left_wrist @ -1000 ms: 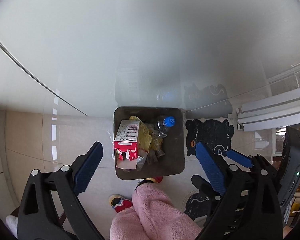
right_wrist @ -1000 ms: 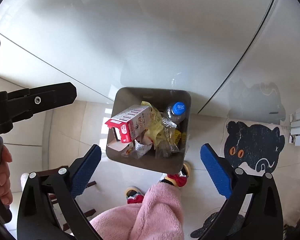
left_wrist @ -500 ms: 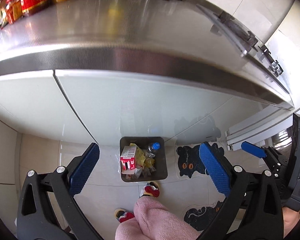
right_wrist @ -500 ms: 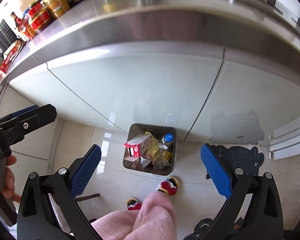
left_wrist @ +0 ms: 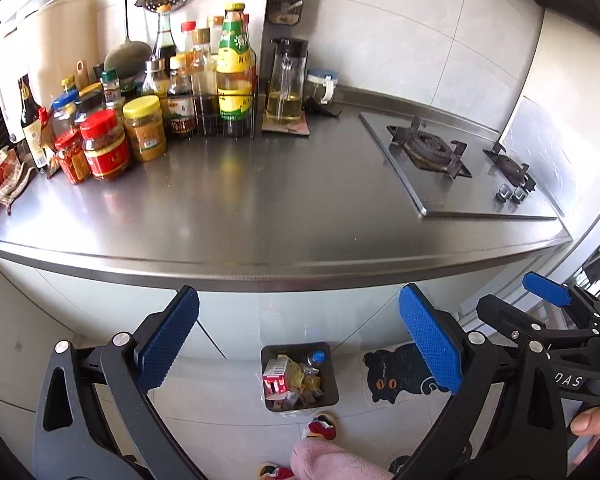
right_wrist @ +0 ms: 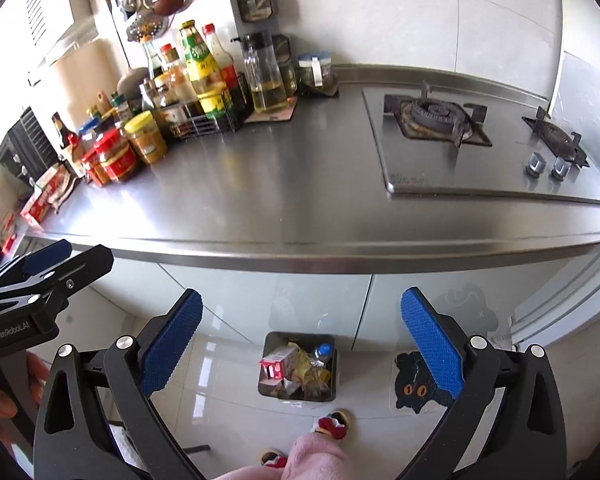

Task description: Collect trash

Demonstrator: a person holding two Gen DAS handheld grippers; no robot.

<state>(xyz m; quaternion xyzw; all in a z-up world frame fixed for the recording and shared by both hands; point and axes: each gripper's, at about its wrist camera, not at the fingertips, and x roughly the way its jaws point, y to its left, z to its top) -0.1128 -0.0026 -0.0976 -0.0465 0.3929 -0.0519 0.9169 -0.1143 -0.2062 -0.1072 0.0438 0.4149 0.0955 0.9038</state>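
Note:
A dark square trash bin (left_wrist: 332,392) stands on the tiled floor below the counter, also in the right wrist view (right_wrist: 269,344). It holds a red and white carton (left_wrist: 275,376), yellow wrappers and a plastic bottle with a blue cap (left_wrist: 318,356). My left gripper (left_wrist: 298,344) is open and empty, high above the bin in front of the counter edge. My right gripper (right_wrist: 300,344) is open and empty at about the same height. Each gripper shows at the edge of the other's view.
A steel counter (left_wrist: 260,216) stretches ahead with jars and bottles (left_wrist: 140,120) at the back left and a gas hob (left_wrist: 452,160) at the right. A black cat mat (left_wrist: 396,372) lies right of the bin. A pink-clad leg (left_wrist: 332,460) and slippers are below.
Both grippers have risen far up from just above the bin, so the counter top, jars and hob have come into view and the bin looks small. Both stayed open.

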